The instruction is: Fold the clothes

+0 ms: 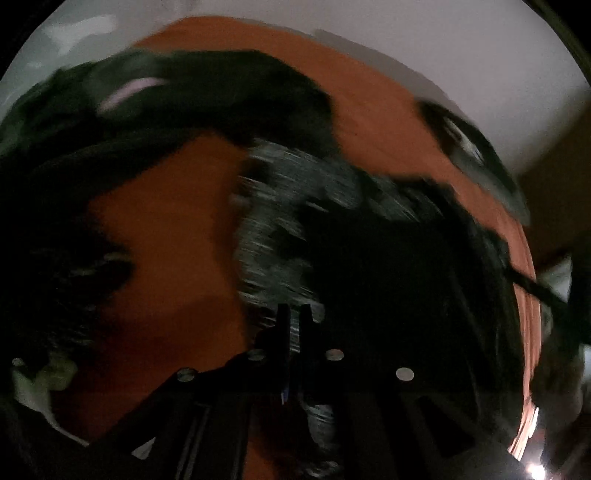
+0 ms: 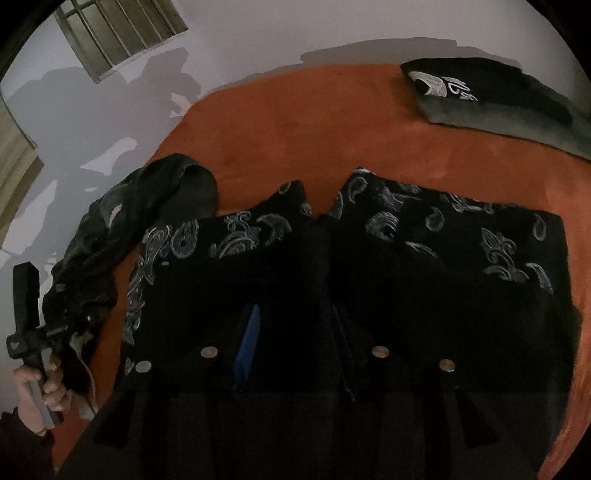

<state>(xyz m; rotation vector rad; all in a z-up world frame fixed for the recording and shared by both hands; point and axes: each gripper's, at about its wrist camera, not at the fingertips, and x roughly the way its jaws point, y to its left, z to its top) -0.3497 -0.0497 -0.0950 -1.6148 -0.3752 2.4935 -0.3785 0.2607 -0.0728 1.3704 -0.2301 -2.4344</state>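
Black paisley-print shirt (image 2: 424, 258) lies spread flat on an orange bed cover (image 2: 332, 122), collar end toward the far side, front split visible down the middle. One sleeve (image 2: 122, 229) at the left of the right wrist view is lifted off the surface and bunched, running down to the left hand-held gripper (image 2: 72, 326); its black fingers are closed tight on the sleeve fabric. A hand (image 2: 40, 384) holds that gripper's handle at the lower left edge.

Left wrist view is heavily motion-blurred: left hand-held gripper (image 1: 294, 314) shows two black fingers almost together with patterned cloth (image 1: 291, 221) pinched between them, dark shirt mass to the right and above, orange cover around it.

Right hand-held gripper (image 2: 291, 332) sits low over the shirt's middle; fingers are dark against dark cloth, one blue pad (image 2: 245, 347) visible, the jaws stand apart, whether anything is caught between them cannot tell.

Folded dark garment with a white logo (image 2: 487, 92) lies at the far right of the bed, well apart from the shirt. Barred window (image 2: 122, 33) on the pale wall, upper left
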